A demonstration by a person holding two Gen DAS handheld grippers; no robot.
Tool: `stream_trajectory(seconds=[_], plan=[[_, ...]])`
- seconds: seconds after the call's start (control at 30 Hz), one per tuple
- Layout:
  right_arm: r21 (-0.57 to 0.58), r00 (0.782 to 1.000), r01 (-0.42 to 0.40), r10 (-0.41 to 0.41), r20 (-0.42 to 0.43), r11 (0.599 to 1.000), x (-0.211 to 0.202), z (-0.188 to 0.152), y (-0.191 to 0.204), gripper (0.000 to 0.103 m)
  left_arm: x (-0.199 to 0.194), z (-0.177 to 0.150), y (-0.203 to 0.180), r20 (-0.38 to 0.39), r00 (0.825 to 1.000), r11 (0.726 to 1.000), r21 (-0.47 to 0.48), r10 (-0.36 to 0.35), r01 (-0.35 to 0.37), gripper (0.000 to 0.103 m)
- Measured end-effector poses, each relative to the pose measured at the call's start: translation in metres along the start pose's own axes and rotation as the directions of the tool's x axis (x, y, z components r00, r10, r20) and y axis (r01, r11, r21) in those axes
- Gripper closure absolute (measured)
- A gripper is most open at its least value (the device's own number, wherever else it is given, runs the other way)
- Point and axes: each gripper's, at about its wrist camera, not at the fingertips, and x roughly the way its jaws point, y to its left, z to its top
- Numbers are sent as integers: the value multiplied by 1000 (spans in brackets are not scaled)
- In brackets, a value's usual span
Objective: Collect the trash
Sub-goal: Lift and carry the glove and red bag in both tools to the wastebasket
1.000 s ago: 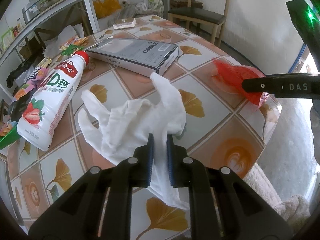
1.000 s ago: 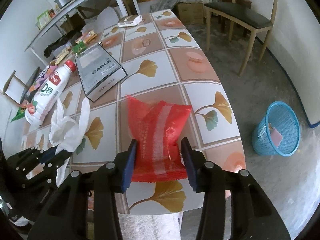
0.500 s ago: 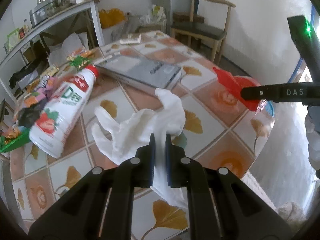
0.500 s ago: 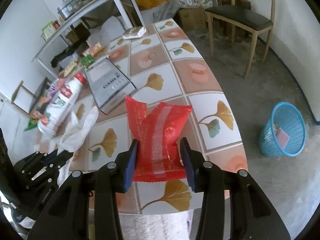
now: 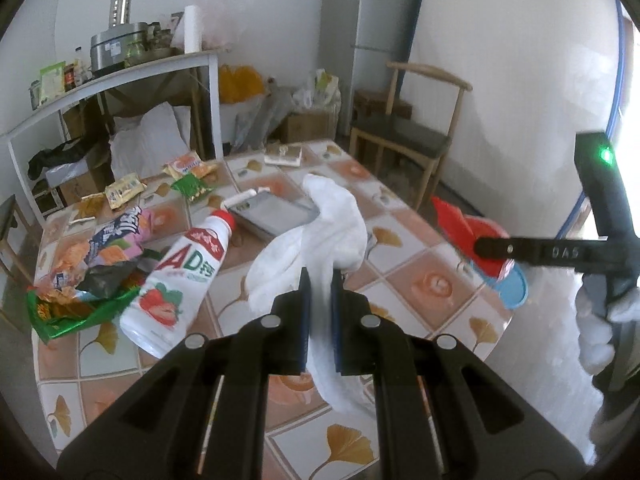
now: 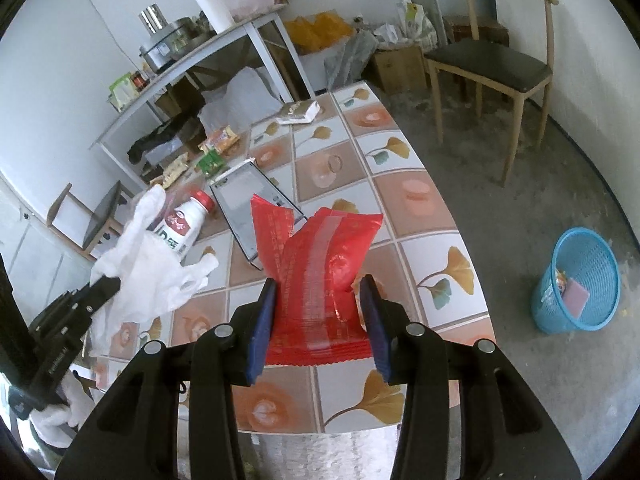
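Observation:
My left gripper (image 5: 319, 280) is shut on a white disposable glove (image 5: 316, 232) and holds it lifted above the tiled table (image 5: 420, 280); the glove also shows in the right wrist view (image 6: 148, 256). My right gripper (image 6: 318, 300) is shut on a red snack wrapper (image 6: 320, 264), held above the table's near edge; the wrapper also shows in the left wrist view (image 5: 460, 228). A blue waste basket (image 6: 576, 284) with some trash in it stands on the floor to the right of the table.
On the table lie a white AD milk bottle (image 5: 180, 276), a grey cable box (image 5: 276, 212), a small white packet (image 5: 284, 156) and several snack wrappers (image 5: 92, 272) at the left. A wooden chair (image 6: 492, 60) and a cluttered shelf (image 6: 192, 64) stand beyond.
Both grippers have risen from the table, lifting the glove and the red wrapper with them. The views tilt up, showing more of the room.

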Motion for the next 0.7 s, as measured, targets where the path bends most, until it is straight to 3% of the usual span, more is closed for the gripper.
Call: stream_trajectory(seconds=[0.4, 0.7], plan=[[22, 999, -13, 13, 31, 1000, -15, 3, -5, 62, -22, 18, -3, 87, 996, 999, -26, -17, 19, 95], [28, 998, -10, 9, 61, 1000, -27, 10, -4, 62, -44, 34, -10, 179, 984, 1000, -17, -21, 25, 95]])
